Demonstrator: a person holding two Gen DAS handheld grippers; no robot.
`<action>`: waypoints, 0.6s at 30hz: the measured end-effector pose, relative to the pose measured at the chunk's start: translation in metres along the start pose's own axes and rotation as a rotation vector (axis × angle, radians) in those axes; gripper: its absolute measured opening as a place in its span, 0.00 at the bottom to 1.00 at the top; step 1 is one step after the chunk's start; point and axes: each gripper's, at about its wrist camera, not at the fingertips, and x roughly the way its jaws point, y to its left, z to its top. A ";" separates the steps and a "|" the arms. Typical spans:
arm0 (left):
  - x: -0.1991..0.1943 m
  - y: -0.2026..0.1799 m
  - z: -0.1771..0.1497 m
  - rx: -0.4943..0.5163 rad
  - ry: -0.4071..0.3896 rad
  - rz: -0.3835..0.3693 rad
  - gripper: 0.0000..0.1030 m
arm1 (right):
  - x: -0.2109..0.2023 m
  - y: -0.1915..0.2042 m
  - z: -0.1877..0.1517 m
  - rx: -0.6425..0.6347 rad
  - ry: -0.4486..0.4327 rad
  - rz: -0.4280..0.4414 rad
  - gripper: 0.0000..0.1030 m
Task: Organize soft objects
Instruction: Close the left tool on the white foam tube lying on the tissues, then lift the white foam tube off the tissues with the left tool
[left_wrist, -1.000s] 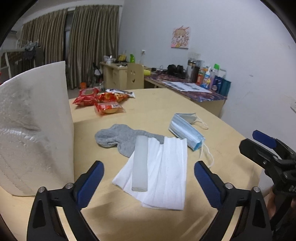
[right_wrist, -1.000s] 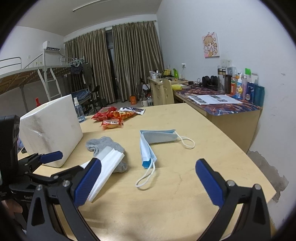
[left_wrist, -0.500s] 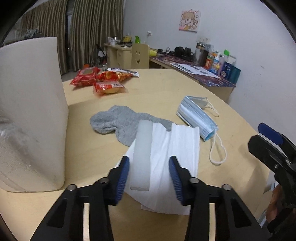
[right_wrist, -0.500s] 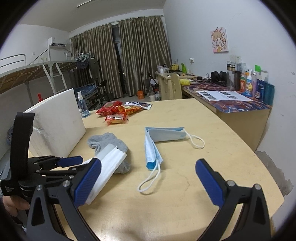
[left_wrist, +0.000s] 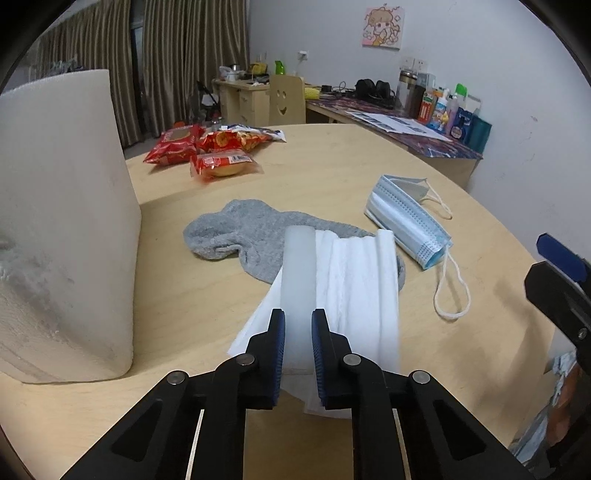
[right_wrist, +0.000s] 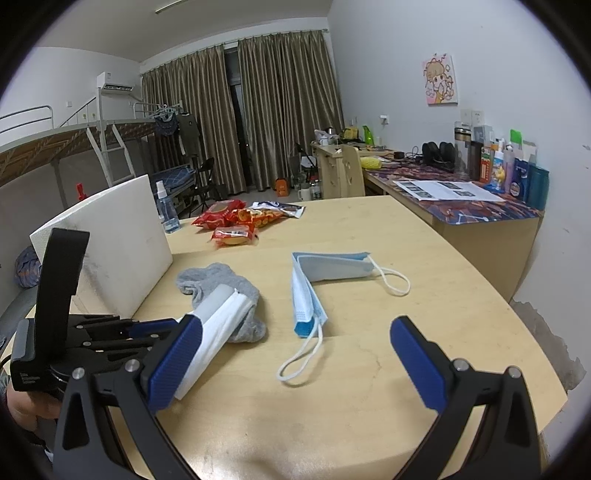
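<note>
A pale foam strip (left_wrist: 299, 266) lies on a stack of white tissues (left_wrist: 354, 280), which overlaps a grey sock (left_wrist: 251, 229) on the wooden table (left_wrist: 332, 166). My left gripper (left_wrist: 297, 317) is closing, and its blue pads press both sides of the strip's near end. To the right lies a blue face mask (left_wrist: 406, 218) with white loops. In the right wrist view my right gripper (right_wrist: 295, 328) stands open with nothing in it, above the table near the mask (right_wrist: 306, 291). The strip (right_wrist: 216, 301) and sock (right_wrist: 218, 277) are to its left.
A tall white foam block (left_wrist: 62, 221) stands on the table close to the left of the left gripper. Red snack bags (left_wrist: 214, 147) lie at the far side, and a spray bottle (right_wrist: 166, 210) stands behind the block. The table's rounded edge (right_wrist: 517, 314) runs along the right.
The left gripper came forward and down over the tissues, and its jaws went from wide apart to closed around the strip's near end. The right gripper has hardly moved.
</note>
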 end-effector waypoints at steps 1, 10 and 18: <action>0.000 -0.001 0.000 0.008 0.001 0.009 0.14 | 0.000 0.000 0.000 0.002 -0.001 0.000 1.00; 0.001 -0.013 0.000 0.079 0.001 0.046 0.14 | -0.001 -0.005 -0.001 0.010 -0.006 -0.001 1.00; 0.004 -0.022 0.000 0.111 0.013 0.041 0.15 | -0.001 -0.007 -0.003 0.018 -0.003 0.005 1.00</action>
